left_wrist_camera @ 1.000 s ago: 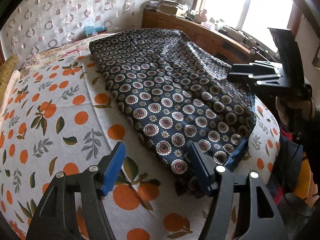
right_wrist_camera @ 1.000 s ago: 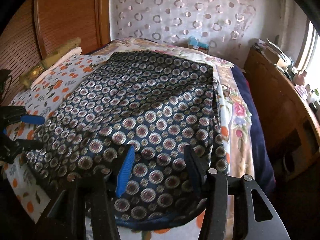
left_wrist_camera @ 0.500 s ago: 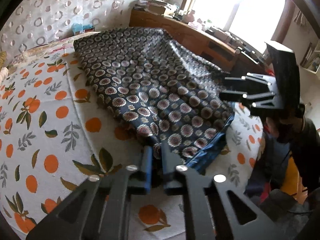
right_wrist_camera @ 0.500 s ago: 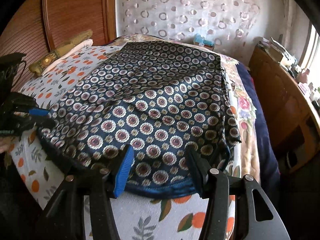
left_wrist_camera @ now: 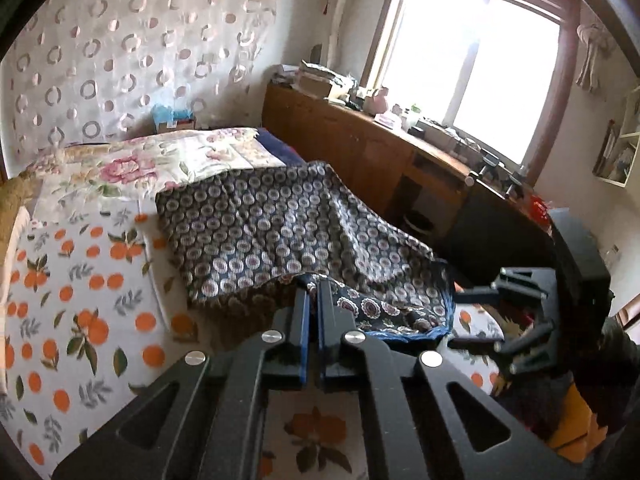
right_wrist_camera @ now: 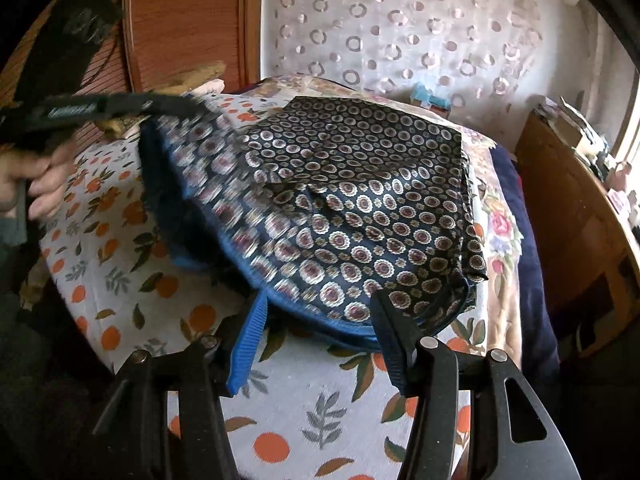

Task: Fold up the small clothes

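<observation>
Bedding printed with oranges and leaves (right_wrist_camera: pixel 280 376) covers the bed; a ring-patterned curtain (left_wrist_camera: pixel 120 52) hangs behind it, and a cluttered wooden sideboard (left_wrist_camera: pixel 360 140) runs beneath a bright window (left_wrist_camera: pixel 480 60). On the bed lies a dark, medallion-printed garment (right_wrist_camera: pixel 360 208), its long axis running from near edge to far. Its near left corner is raised and clamped in the closed left gripper (left_wrist_camera: pixel 314 284), blurred in the right wrist view. The half-open right gripper (right_wrist_camera: pixel 320 312) is held empty at the near hem.
</observation>
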Demonstrator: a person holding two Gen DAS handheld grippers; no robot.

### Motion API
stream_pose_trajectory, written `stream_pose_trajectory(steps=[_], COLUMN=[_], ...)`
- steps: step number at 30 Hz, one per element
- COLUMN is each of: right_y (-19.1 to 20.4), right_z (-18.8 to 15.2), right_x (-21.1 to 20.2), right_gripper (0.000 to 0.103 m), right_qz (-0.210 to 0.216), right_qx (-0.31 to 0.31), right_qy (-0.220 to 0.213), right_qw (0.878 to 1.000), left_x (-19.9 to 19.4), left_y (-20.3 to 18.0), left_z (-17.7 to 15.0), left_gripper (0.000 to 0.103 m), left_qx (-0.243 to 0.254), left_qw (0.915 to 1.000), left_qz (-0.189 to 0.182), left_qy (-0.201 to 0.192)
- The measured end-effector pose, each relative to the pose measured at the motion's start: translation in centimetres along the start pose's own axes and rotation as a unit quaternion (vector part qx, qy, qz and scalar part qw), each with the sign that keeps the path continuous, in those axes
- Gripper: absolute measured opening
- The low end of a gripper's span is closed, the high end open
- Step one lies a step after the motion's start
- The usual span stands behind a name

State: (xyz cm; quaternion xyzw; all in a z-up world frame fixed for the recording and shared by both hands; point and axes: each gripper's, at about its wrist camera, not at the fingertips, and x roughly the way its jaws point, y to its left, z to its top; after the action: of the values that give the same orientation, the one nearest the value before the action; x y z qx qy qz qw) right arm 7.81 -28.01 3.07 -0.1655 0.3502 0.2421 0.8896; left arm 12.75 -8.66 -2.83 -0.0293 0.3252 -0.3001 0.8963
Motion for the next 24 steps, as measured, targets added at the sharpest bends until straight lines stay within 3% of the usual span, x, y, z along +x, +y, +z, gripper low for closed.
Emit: stream_pose_trajectory(steps=[7,11,13,14,18,24], right_y=[-0.8,-2.6,-3.0,-3.2,-4.0,-4.9], right_z=[-0.1,1.1,2.2,2.8,6.3,12.3], right_x=[4.0,4.5,4.2,4.0,4.0,6.5], right_gripper=[0.056,0.056,0.040,0.017,0.007,0.005], right_qz=[-0.034,-0.047,-0.041,-0.042,-0.060,-0.070], right_qx=[-0.009,0.002,-0.008,-0.019,-0.040,-0.066], right_qy=[0.036,0.033,0.021,0.015,-0.022,-0.053], right_qw=[0.999,0.998,0.999,0.999,0.997,0.994], left_x=[0.6,0.6,0.5,0.4,0.9,2.7], left_y=[0.6,1.0,1.4,1.6,2.7,5.1], left_z=[0.9,1.0,1.2,1.4,2.0,3.7], left_gripper=[0.003,0.003,0.003,0.003,0.003,0.003], left_qx=[-0.002,-0.007,-0.011,-0.014,-0.024,-0.023], left_qw=[1.0000,0.9999,0.9998,0.9997,0.9988,0.9973], left_qz=[0.007,0.011,0.013,0.014,0.036,0.068], left_qy=[-0.006,-0.008,-0.011,-0.014,-0.023,-0.013])
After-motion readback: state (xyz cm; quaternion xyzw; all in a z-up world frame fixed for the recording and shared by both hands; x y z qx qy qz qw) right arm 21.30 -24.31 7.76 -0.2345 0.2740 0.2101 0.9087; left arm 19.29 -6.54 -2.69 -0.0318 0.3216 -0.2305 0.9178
